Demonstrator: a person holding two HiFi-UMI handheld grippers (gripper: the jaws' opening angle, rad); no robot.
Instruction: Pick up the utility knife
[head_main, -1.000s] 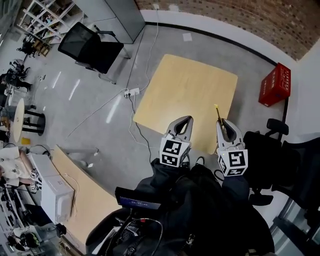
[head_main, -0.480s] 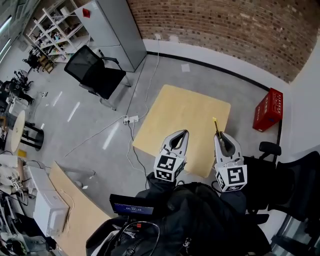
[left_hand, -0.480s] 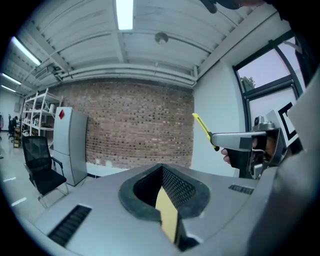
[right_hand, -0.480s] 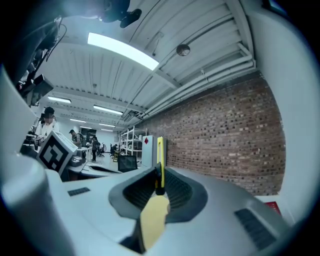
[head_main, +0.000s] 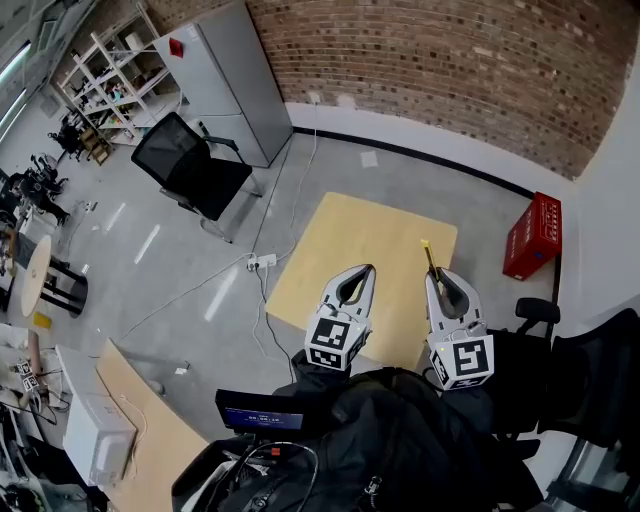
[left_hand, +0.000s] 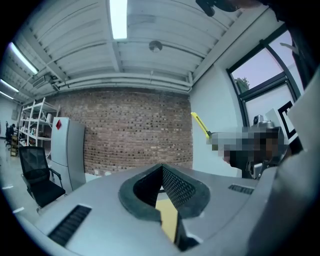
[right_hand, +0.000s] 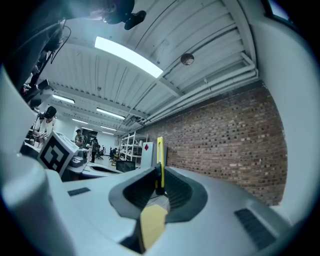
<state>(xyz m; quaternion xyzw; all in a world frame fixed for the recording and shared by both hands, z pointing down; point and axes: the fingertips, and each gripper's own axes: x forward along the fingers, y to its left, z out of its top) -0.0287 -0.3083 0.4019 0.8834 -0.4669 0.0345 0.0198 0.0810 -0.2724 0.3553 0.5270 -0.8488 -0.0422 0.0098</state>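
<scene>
Head view: a square light-wood table (head_main: 350, 235) stands on the grey floor. Both grippers are held over its near edge. The left gripper (head_main: 361, 271) hangs above the near-middle of the table, its jaws drawn together with nothing in them. The right gripper (head_main: 437, 276) is over the table's near right corner, clamped on the yellow utility knife (head_main: 428, 256), which sticks out past the jaw tips toward the table's far right corner, lifted clear of the tabletop. A red crate (head_main: 531, 236) sits on the floor beyond the table's right side. A black office chair (head_main: 190, 163) stands well off the table's left side.

Left gripper view: the left gripper (left_hand: 161, 169) shows its ribbed pads meeting at the tips, holding nothing; a strip of the table (left_hand: 169, 218) shows through the gap behind them. The utility knife (left_hand: 200, 125) shows up to the right, slanting upward.

Right gripper view: the right gripper (right_hand: 159, 176) is closed on the utility knife (right_hand: 160, 155), which stands upright between the pads.
</scene>
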